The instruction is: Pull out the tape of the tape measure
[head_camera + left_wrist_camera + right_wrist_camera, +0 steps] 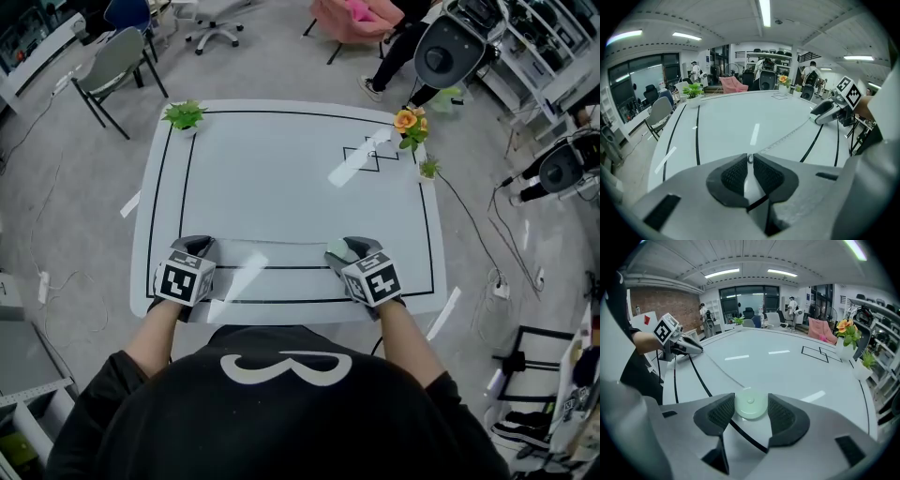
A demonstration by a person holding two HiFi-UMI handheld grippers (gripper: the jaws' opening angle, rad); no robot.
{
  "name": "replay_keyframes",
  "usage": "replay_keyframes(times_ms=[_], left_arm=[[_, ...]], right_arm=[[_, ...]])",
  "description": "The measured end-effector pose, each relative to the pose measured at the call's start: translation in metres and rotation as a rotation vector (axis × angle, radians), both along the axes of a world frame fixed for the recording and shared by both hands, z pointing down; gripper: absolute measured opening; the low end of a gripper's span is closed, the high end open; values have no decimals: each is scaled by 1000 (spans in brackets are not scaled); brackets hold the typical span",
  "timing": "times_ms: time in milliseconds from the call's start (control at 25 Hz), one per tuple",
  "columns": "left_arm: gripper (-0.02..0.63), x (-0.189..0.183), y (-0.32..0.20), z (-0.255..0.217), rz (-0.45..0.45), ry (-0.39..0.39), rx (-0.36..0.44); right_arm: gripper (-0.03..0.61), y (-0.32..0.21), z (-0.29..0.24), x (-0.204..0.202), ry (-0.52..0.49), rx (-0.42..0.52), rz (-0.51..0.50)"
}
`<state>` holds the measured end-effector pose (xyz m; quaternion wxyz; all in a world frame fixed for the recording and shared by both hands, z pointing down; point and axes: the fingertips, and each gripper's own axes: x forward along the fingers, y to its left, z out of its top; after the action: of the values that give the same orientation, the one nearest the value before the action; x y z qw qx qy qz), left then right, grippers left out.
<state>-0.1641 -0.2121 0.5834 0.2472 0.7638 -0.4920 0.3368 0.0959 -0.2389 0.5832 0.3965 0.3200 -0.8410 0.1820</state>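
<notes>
Several chairs (pixel 117 61) stand beyond the black-lined white table (pixel 281 178).

A white table (pixel 281 169) marked with black lines stands on a grey floor (pixel 84 197) where cables (pixel 473 234) trail. A green plant (pixel 185 114) and orange flowers (pixel 409 120) sit at its far corners. Beyond are a grey chair (pixel 114 58) and a pink armchair (pixel 349 17). Strip lights (pixel 765 13) line the white ceiling (pixel 717 18). A brick wall (pixel 651 303) meets large windows (pixel 749 297).
</notes>
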Motion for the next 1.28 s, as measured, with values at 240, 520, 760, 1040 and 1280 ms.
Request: replay_keyframes(times_ms=[240,520,760,1040,1280], left_arm=[[111,-7,-1,0,-18,19,-7],[186,-8,6,-14,-69,127,-3],[186,-4,11,-59,-135,282,59],[153,44,30,-126,-30,452,138],[29,83,54,-179,75,557,223]], right_arm=[[230,-1,-2,1,-20,20,17],[241,1,-30,4,-162,31,68],[236,7,-89,-6,-349,85,81],[120,35,-144,-18,-458,104,34],[4,63,-182,-19,-551,128,31]])
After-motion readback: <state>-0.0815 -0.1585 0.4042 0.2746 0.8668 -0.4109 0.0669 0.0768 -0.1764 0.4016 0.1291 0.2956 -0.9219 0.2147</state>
